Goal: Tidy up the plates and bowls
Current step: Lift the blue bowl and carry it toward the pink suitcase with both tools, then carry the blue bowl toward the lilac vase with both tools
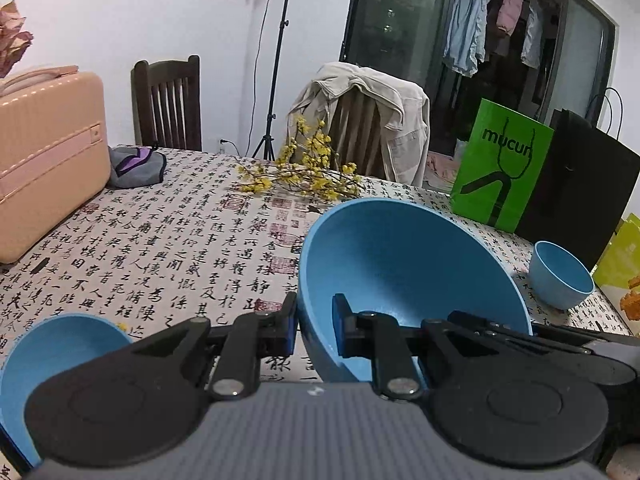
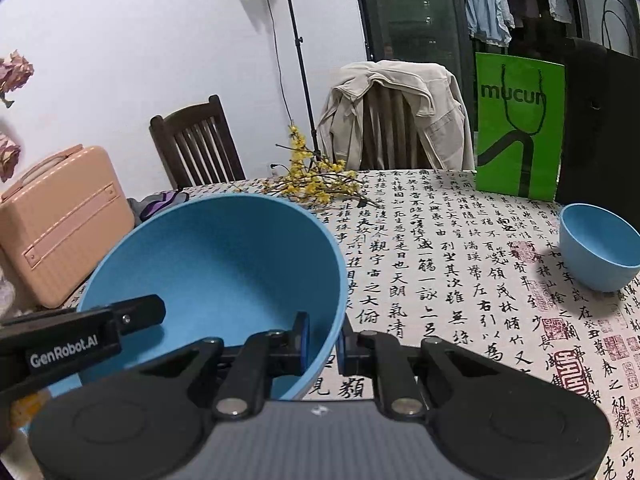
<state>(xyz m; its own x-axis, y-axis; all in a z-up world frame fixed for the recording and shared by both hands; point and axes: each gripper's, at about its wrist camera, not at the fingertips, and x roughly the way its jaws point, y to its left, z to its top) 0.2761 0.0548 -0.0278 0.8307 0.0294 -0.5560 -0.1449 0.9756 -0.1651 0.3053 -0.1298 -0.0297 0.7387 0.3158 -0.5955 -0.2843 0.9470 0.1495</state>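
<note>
So both are clamped on the same big blue bowl (image 1: 400, 264). The left hand-held gripper (image 1: 315, 330) pinches its left rim, one pad inside, one outside. The right hand-held gripper (image 2: 323, 344) does the same on the right rim, so the bowl hangs tilted between them over the tabletop (image 2: 460, 264). Another blue bowl (image 1: 52, 360) sits down-left of the left one, and a small blue bowl (image 2: 598, 246) sits well off to the right.
</note>
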